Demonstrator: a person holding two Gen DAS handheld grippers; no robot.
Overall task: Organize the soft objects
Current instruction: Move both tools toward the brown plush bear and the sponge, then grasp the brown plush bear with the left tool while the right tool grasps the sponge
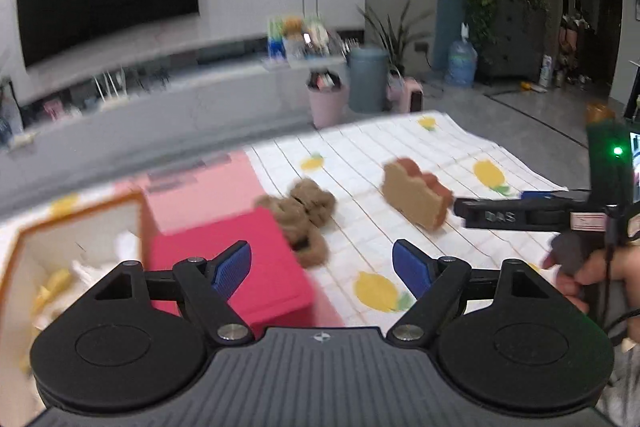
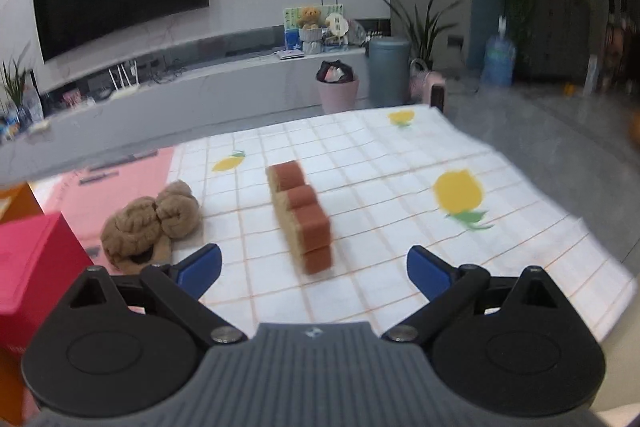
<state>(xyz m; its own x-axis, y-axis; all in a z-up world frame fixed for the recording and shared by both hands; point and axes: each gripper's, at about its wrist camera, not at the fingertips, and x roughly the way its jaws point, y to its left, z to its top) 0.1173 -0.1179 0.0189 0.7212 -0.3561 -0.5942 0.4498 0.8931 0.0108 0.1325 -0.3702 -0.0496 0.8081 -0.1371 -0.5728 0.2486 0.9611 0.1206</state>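
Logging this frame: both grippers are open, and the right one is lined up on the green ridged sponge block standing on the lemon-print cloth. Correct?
Not quite: the ridged sponge block is tan with a reddish-brown top, not green, as the right wrist view shows. The rest holds: left gripper and right gripper are open, and the block stands on the lemon-print cloth.

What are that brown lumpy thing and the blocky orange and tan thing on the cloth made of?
The brown lumpy thing looks like soft plush or rolled fleece: matte, fuzzy, with rounded folds. The blocky thing looks like a sponge or foam toy, a tan matte face with reddish-brown blocks along one side. Motion blur hides any finer texture.
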